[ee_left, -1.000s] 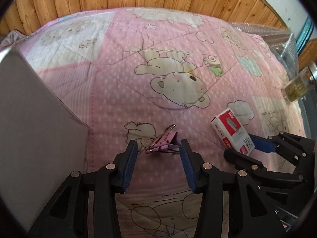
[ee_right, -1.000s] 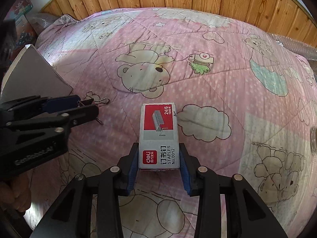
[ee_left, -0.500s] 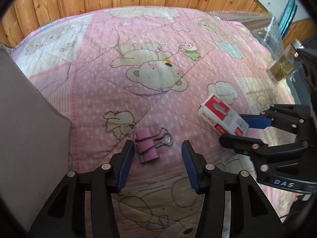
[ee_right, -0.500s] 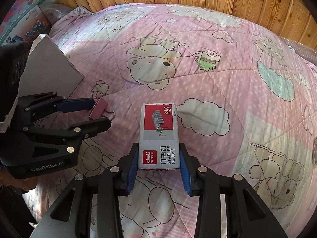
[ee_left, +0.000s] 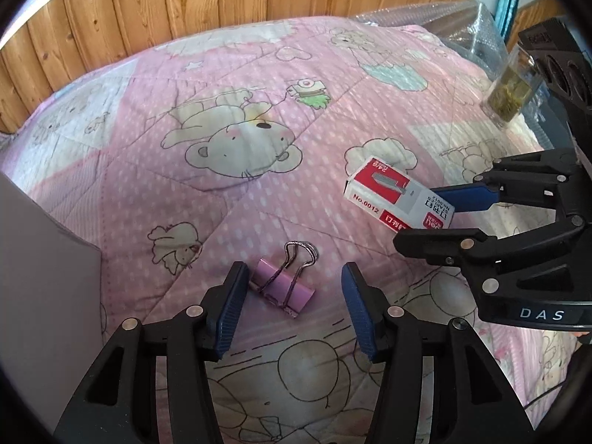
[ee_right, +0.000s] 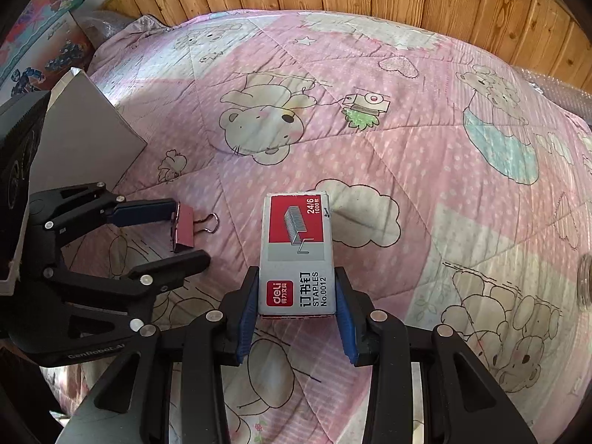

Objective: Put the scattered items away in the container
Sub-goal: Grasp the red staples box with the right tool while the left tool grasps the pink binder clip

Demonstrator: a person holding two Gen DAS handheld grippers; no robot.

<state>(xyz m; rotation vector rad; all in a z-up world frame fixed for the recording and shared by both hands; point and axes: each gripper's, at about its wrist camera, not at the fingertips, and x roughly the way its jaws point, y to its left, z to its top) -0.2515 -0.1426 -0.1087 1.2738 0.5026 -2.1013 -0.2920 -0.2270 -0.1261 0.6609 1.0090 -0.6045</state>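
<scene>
Right tongs (ee_right: 296, 307) pinch the light, stiff staple box (ee_right: 296, 255); left tongs (ee_left: 292, 309) opening around the clip (ee_left: 283, 285), probably slippery, so grab its body.

Clip (ee_left: 281, 288) lies on quilt (ee_left: 259, 85), just right of box wall (ee_left: 40, 259). Staples (ee_right: 296, 255) sit right of clip, apart. Jar (ee_left: 512, 92) at quilt's far right edge.

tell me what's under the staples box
The staples box is clamped in the right hand-held gripper. Pink quilt shows around it; the patch directly beneath is covered, and whether the box touches the quilt cannot be told.
</scene>
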